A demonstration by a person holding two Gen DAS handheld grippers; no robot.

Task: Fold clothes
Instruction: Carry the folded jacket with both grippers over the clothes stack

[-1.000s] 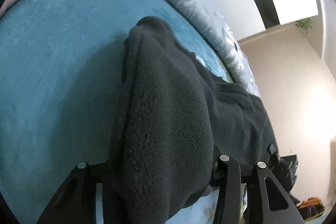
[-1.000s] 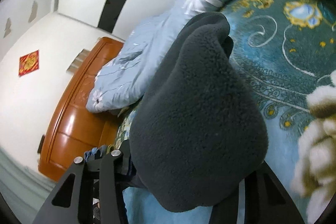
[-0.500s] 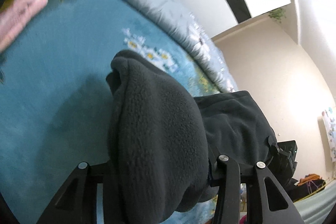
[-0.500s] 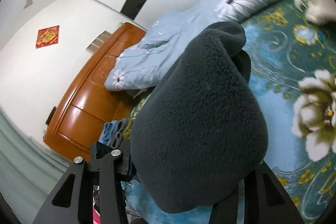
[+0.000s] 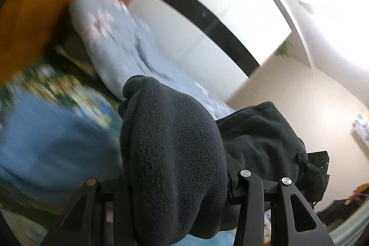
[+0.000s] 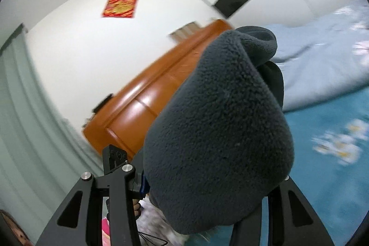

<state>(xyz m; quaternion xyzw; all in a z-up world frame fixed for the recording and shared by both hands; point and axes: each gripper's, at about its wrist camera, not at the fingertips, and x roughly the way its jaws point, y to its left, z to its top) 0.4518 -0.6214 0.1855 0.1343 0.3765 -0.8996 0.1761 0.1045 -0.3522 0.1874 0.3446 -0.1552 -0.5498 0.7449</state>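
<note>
We see the dark grey fleece garment bunched between the jaws of our left gripper and our right gripper, both clamped on it, raised above the blue floral bed cover, wooden headboard behind.

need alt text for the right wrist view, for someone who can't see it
A thick dark grey fleece garment bunches over the right gripper, filling the middle of the view and hiding the fingertips. Behind it are an orange wooden headboard, a white wall with a red paper square, and a pale blue quilt on a teal bedspread.
</note>
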